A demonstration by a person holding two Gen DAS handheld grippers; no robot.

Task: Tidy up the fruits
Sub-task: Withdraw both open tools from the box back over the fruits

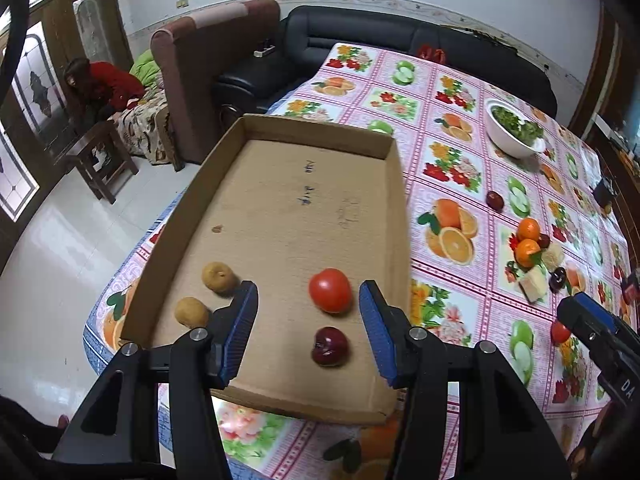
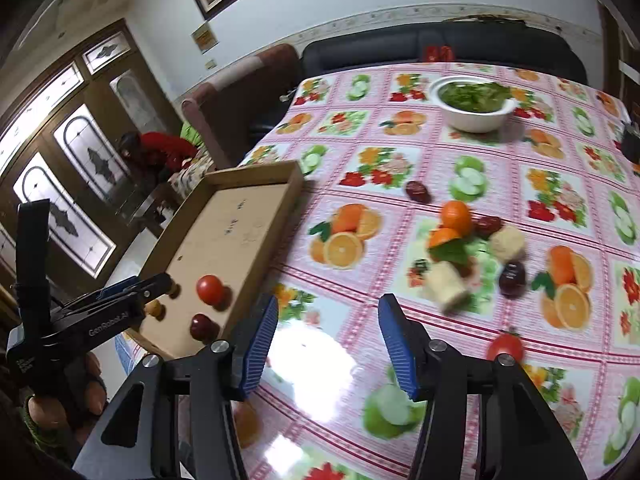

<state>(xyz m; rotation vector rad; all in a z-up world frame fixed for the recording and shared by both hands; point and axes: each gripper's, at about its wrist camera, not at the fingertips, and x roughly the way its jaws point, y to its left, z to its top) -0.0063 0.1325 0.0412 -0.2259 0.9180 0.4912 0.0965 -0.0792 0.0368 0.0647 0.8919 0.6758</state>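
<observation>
A shallow cardboard tray (image 1: 304,184) lies on the table's left side. In it are a red tomato (image 1: 330,290), a dark red plum (image 1: 329,346) and two brown fruits (image 1: 218,277). My left gripper (image 1: 308,332) is open above the tray's near end, with the plum and tomato between its fingers. My right gripper (image 2: 328,344) is open and empty over bare tablecloth, right of the tray (image 2: 224,240). Loose on the cloth are two oranges (image 2: 454,216), several plums (image 2: 512,278), pale blocks (image 2: 446,282) and a tomato (image 2: 505,346).
A white bowl of greens (image 2: 474,104) stands at the far side of the table. A fruit-print tablecloth (image 2: 360,152) covers the table. A black sofa (image 1: 360,36) and an armchair (image 1: 200,64) stand beyond it. A person in red (image 1: 108,84) sits at far left.
</observation>
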